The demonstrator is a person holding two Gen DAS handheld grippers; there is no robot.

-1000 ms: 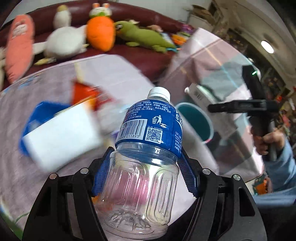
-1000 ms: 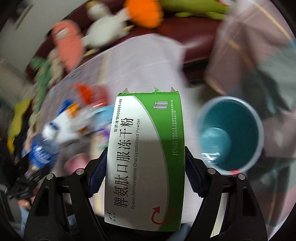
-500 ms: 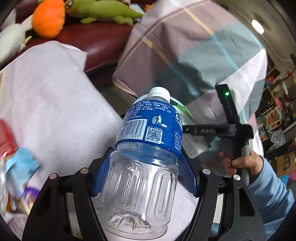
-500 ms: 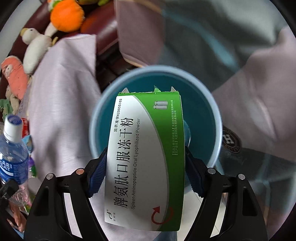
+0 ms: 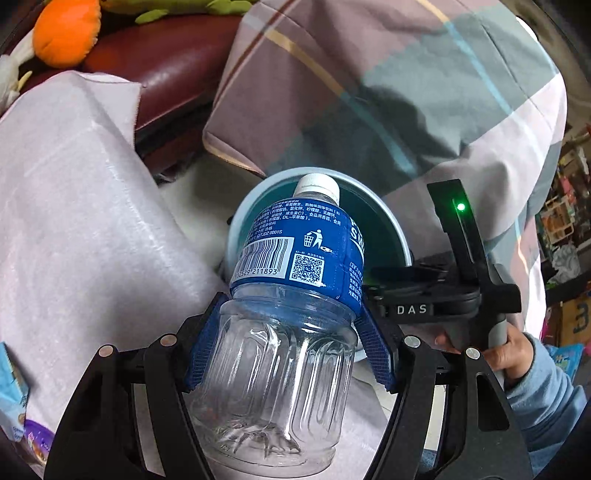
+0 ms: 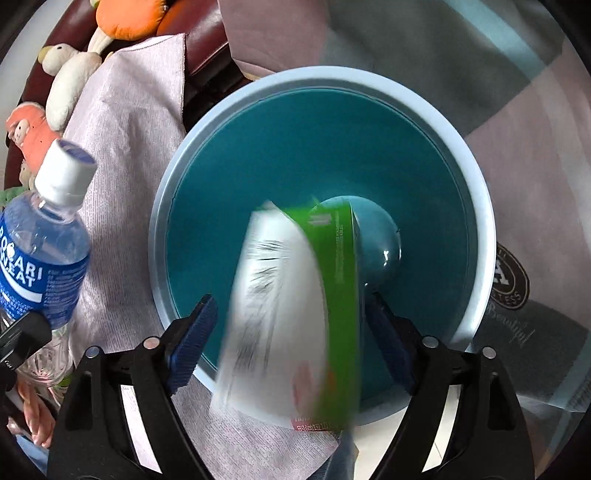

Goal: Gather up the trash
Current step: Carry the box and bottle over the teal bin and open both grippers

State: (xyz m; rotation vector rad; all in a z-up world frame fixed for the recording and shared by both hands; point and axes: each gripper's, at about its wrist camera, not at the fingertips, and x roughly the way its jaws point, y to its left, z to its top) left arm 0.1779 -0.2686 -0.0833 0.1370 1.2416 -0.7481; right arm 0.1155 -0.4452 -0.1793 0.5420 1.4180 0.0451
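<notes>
The left gripper [image 5: 286,343] has its jaws pinching a clear ribbed plastic bottle with a blue label and white cap [image 5: 284,314] around its upper body, just below the label; the bottle points toward 12 o'clock, its cap in front of the rim of a round teal bin with a pale blue rim [image 5: 384,229]. In the right wrist view the same bottle [image 6: 40,240] sits at 9 o'clock, beside the bin [image 6: 476,206]

The right gripper [image 6: 291,339] hangs directly above the bin's mouth with its jaws spread. Between them a green and white cardboard medicine box [image 6: 295,314] appears motion-blurred, tilted with its top toward 1 o'clock, clear of the left blue pad [image 6: 192,343]; whether it touches the right pad cannot be told. The box lies over the bin's opening

A pale lilac cloth [image 5: 74,229] covers the worktop at 9 o'clock of the bin. An orange plush toy [image 5: 66,31] rests on a dark red leather sofa [image 5: 177,74] at 11 o'clock. A plaid blanket [image 5: 406,92] fills the 1 o'clock area
</notes>
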